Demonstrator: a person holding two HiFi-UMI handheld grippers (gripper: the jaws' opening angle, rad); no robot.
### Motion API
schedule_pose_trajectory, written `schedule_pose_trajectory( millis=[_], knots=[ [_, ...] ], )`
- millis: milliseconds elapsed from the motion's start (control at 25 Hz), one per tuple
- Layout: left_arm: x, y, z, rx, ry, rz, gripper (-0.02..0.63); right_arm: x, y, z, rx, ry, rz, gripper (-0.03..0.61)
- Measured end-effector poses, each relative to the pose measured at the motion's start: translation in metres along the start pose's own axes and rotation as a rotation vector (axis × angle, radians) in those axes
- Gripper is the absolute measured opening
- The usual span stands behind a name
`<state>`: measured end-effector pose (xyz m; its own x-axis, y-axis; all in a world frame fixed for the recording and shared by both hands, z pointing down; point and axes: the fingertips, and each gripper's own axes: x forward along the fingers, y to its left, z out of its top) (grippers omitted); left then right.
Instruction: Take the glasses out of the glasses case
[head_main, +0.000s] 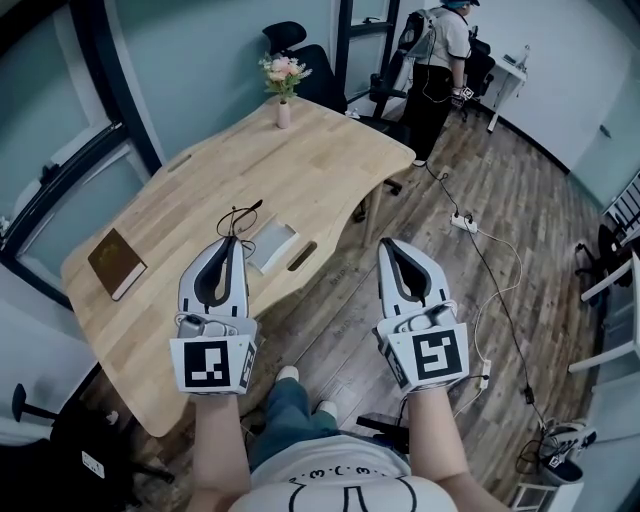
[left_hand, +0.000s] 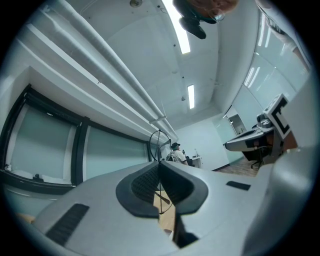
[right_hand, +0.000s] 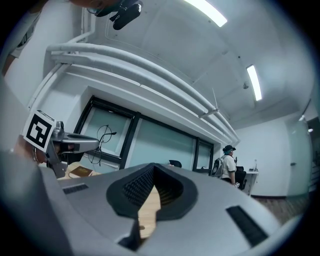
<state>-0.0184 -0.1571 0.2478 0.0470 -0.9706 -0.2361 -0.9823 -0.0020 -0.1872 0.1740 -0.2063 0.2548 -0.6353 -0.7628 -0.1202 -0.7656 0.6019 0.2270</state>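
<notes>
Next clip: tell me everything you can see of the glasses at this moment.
The glasses are a thin black wire pair with round clear lenses, and the frame looks like metal. They are out of the pale case, which lies on the wooden table. The left gripper is shut on them at its tips, so one round rim stands above the jaws and a temple juts sideways. Nothing else touches them; the right gripper is apart from them.
</notes>
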Motion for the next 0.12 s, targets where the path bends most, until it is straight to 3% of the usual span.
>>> schedule_pose_trajectory(
  millis=[120],
  knots=[
    [-0.0023, -0.0056, 0.0017, 0.008, -0.001, -0.002, 0.023, -0.0058, -0.0036, -0.0009, 0.006, 0.0, -0.006, 0.009]
  ],
)
